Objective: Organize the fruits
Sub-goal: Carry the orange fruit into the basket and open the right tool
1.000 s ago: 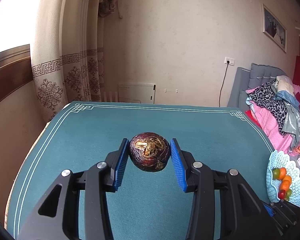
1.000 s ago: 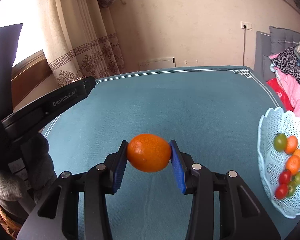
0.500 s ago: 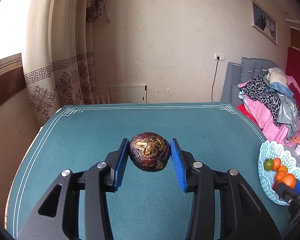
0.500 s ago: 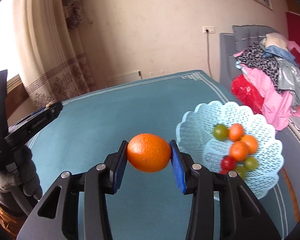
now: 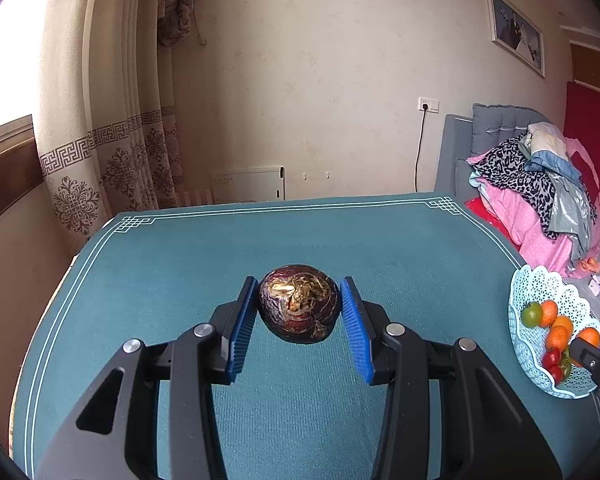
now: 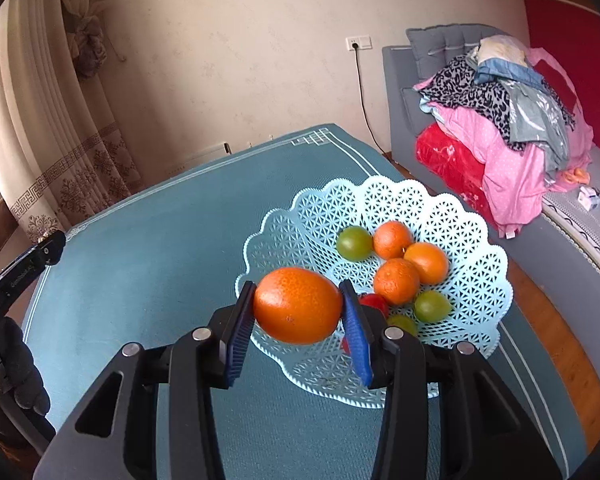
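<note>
1. We hold an orange (image 6: 298,305) pinched between the blue pads of our right gripper (image 6: 299,312), lifted off the table so it can travel.
2. It hangs over the near rim of the light blue basket (image 6: 476,296), where small oranges, green fruits and red ones already lie; we judge a drop here joins it to the pile.
3. Our left gripper (image 5: 299,309) pinches a dark, wrinkled round fruit (image 5: 299,304) above the teal tabletop (image 5: 160,280), well apart from the basket (image 5: 540,286).
4. We judge it waits there so both hands do not crowd the basket together.
</note>
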`<state>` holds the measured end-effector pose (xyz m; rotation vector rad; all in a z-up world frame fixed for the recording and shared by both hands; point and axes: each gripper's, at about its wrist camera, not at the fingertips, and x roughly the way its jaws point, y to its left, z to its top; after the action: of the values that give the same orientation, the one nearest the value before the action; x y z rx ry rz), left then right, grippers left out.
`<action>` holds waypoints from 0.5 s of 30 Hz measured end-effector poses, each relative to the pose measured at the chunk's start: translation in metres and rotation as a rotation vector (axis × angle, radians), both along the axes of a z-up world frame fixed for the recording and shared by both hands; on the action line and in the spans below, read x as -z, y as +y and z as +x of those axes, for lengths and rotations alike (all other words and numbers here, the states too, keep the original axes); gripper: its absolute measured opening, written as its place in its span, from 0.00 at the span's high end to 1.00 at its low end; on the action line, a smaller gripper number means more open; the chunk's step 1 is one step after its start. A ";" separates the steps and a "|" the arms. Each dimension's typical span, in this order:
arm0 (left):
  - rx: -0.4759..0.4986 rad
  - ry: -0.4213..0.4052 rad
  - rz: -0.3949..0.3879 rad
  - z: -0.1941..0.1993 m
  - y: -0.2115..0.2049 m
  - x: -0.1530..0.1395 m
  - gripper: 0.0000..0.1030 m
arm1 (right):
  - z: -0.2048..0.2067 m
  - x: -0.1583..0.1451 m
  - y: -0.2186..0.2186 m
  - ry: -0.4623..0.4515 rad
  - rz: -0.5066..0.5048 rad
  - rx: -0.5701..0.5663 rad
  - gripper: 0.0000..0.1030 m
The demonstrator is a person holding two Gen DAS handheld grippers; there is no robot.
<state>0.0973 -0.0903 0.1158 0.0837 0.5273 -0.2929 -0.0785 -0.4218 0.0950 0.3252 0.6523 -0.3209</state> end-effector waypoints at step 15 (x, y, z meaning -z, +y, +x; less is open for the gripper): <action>0.049 0.035 -0.007 0.001 -0.008 0.007 0.58 | -0.018 0.005 -0.012 -0.018 0.027 0.041 0.47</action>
<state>0.0988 -0.0984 0.1091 0.0855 0.5593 -0.3449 -0.0969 -0.4334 0.0897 0.3669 0.6334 -0.3482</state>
